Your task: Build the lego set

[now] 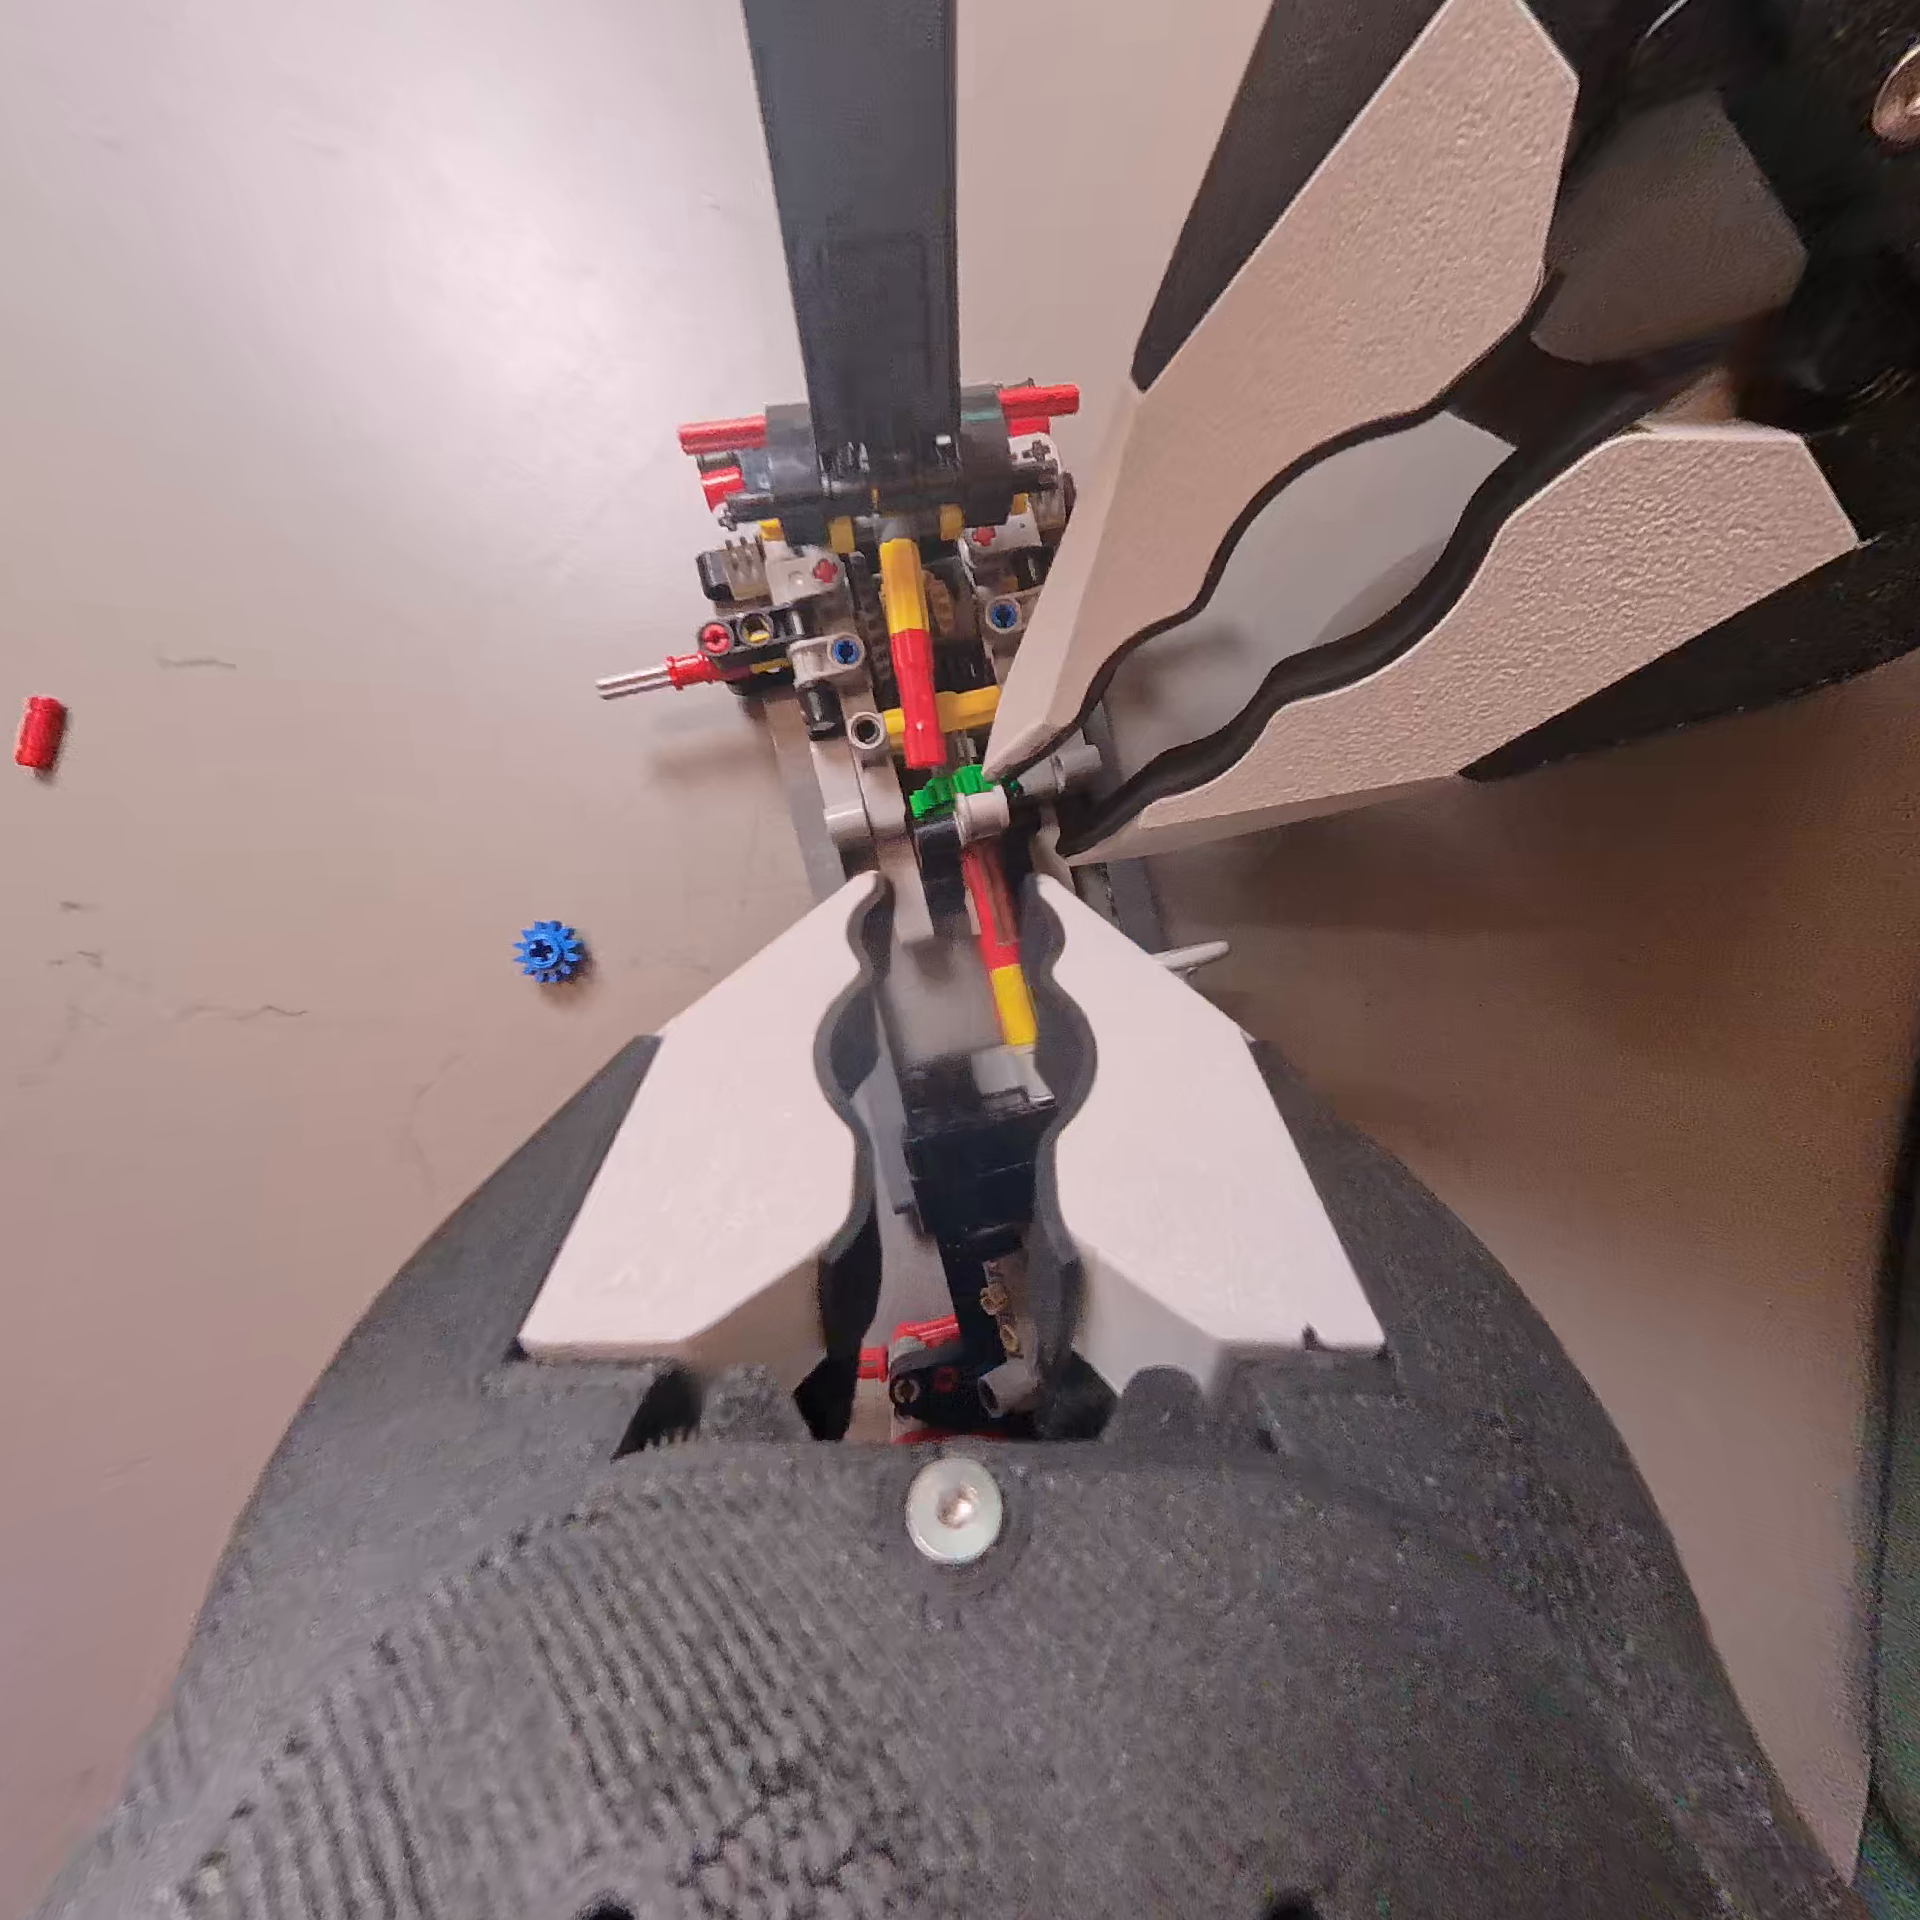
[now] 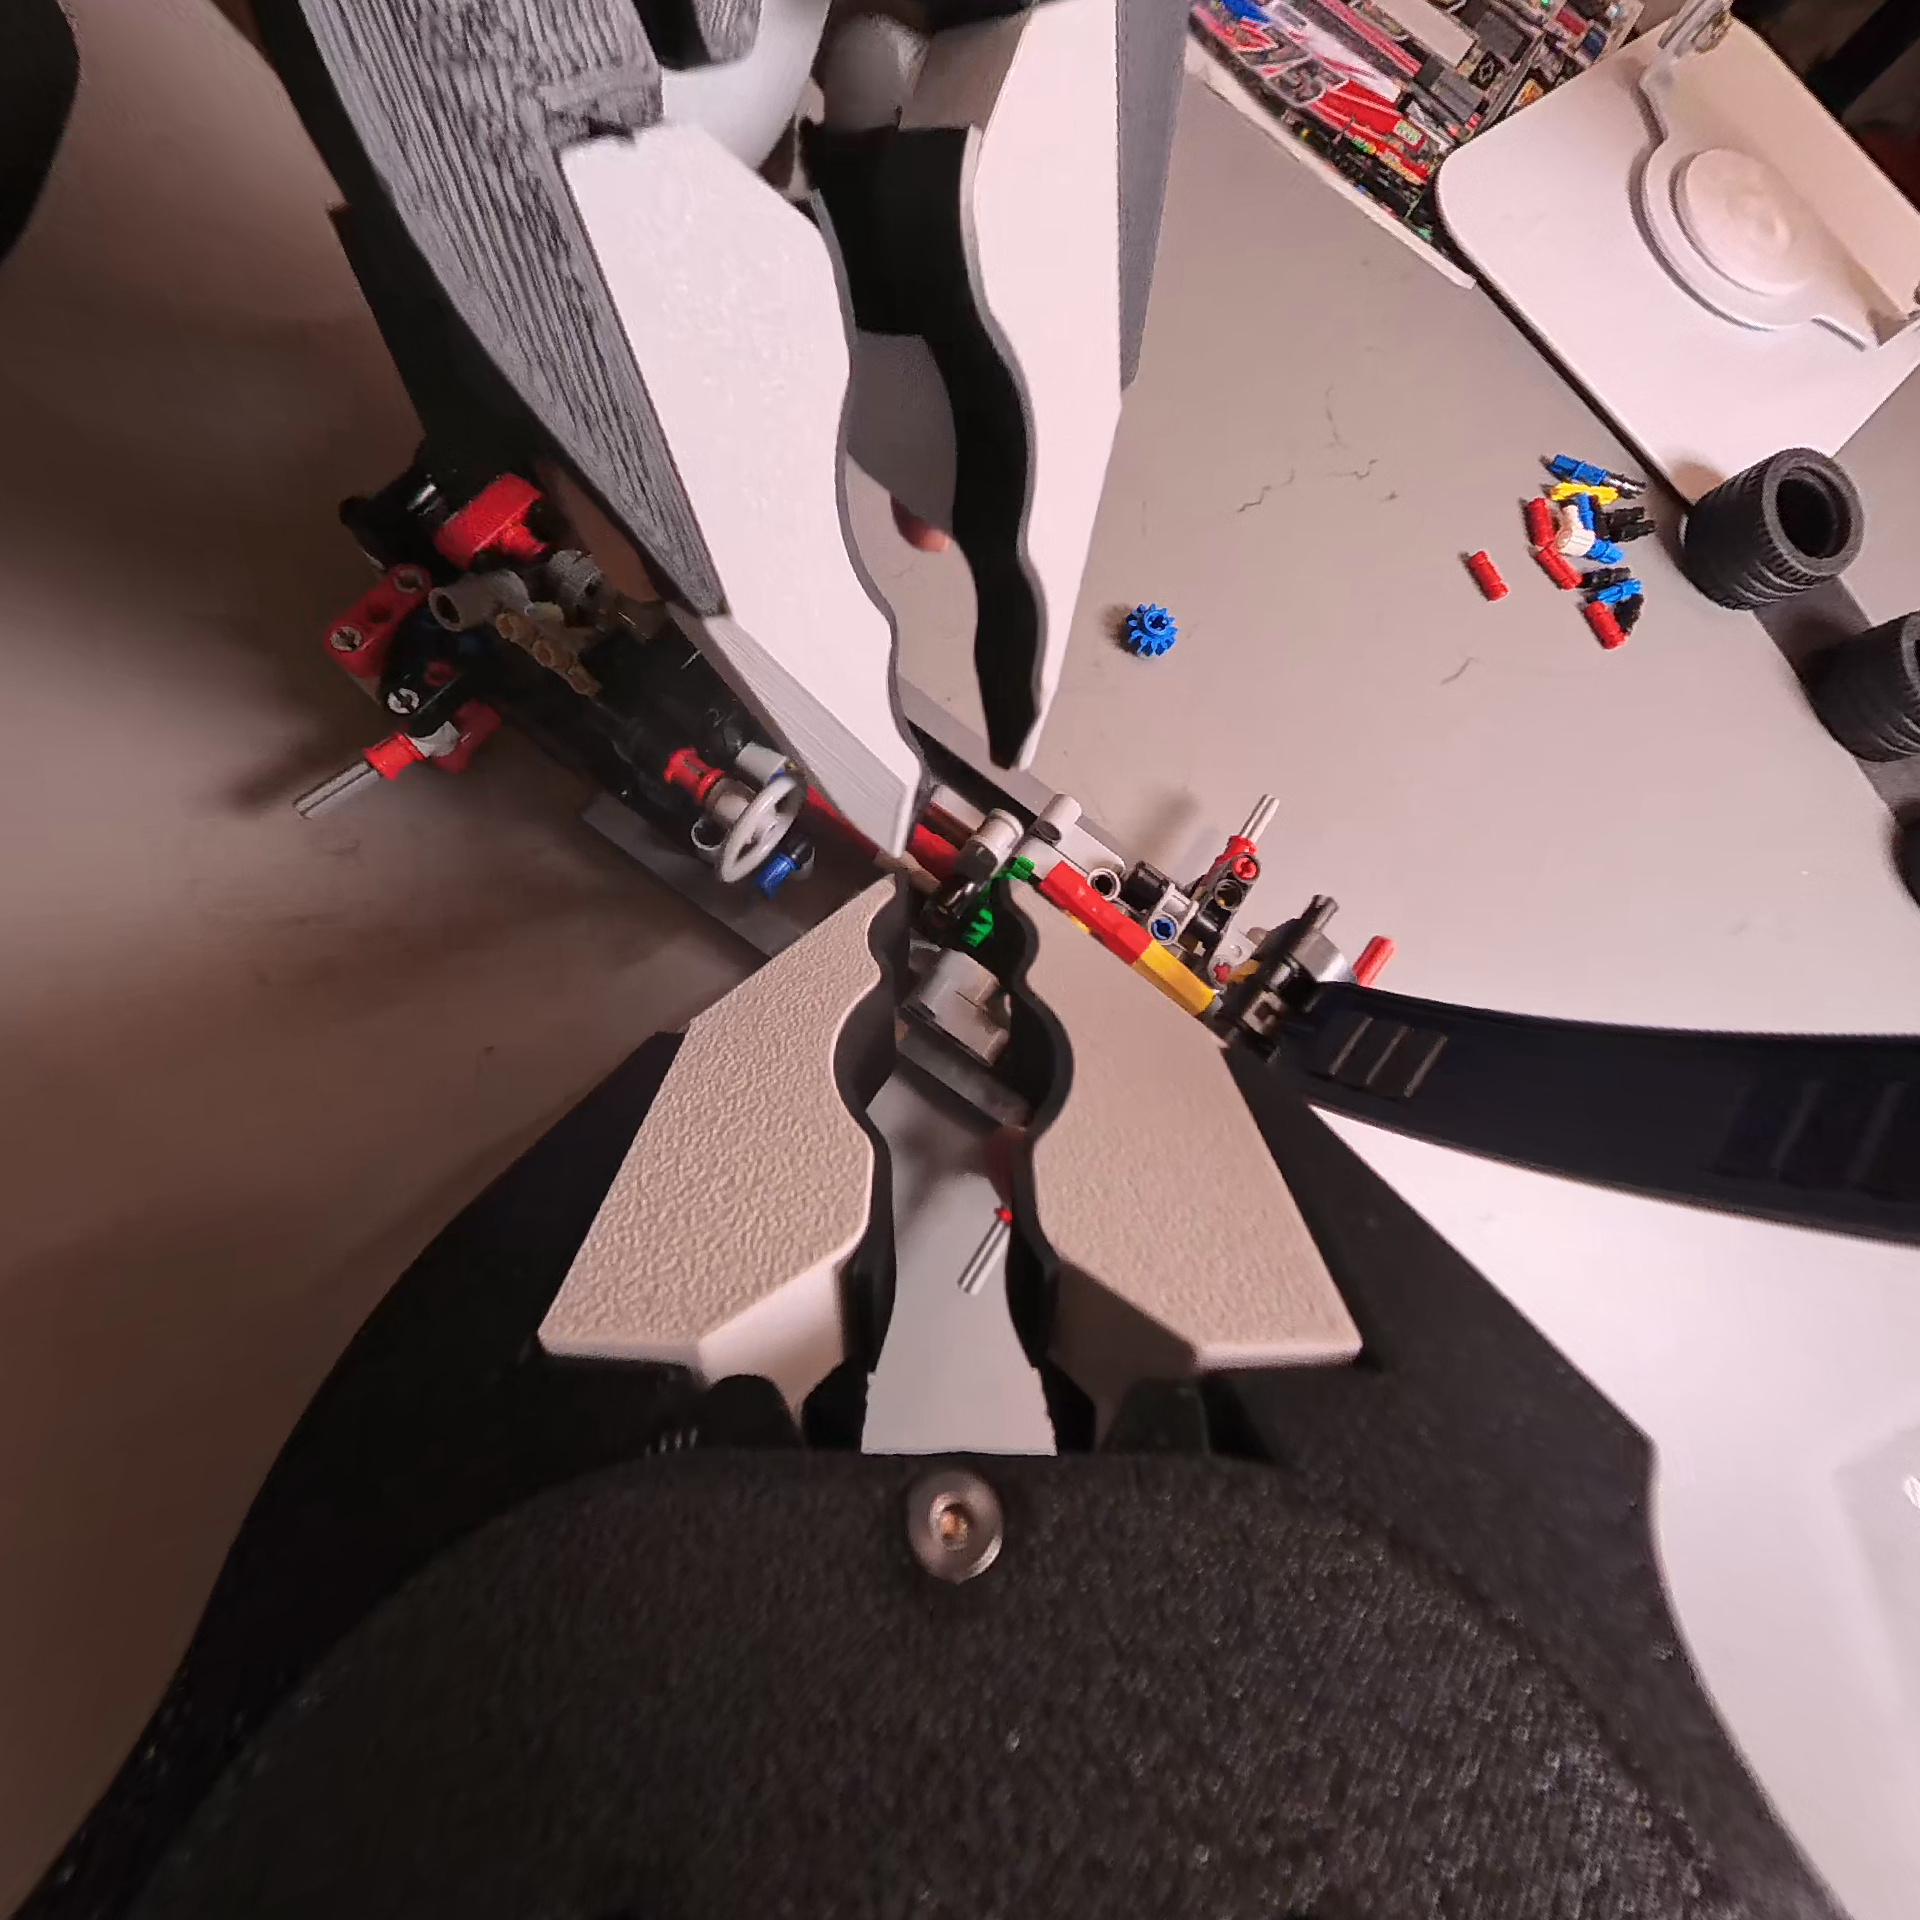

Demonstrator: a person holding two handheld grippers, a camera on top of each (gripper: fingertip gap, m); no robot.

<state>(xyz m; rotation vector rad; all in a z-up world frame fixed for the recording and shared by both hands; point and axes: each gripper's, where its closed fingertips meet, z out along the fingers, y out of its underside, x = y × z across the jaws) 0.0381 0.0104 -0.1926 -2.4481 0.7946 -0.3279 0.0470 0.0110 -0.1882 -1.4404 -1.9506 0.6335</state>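
The lego model (image 1: 894,644) is lying on the desk (image 1: 312,312), and both grippers are meeting at its middle part. The left gripper (image 1: 951,883) is gripping the narrow frame of the model: its jaws are only a little apart, and the grey and black beams with the red and yellow rod (image 1: 1000,961) are sitting between them, touching both inner sides. A long black strip (image 1: 862,208) is sticking out from the far end of the model.

The right gripper (image 2: 956,904) is coming to the same frame from the side. Its jaws are nearly closed, with a narrow gap between them. The small green gear (image 2: 977,920) and a grey frame piece are lying just at its tips. In the left wrist view one tip is touching the green gear (image 1: 940,795), but I cannot tell if the jaws are really pinching it.

A blue gear (image 1: 551,951) is lying apart from the model on the bare desk, and a small red piece (image 1: 40,732) is lying farther toward the desk's edge. In the right wrist view, a little heap of small pins (image 2: 1584,545) and black tyres (image 2: 1777,525) are lying well away from the model, next to a white tray (image 2: 1621,208).
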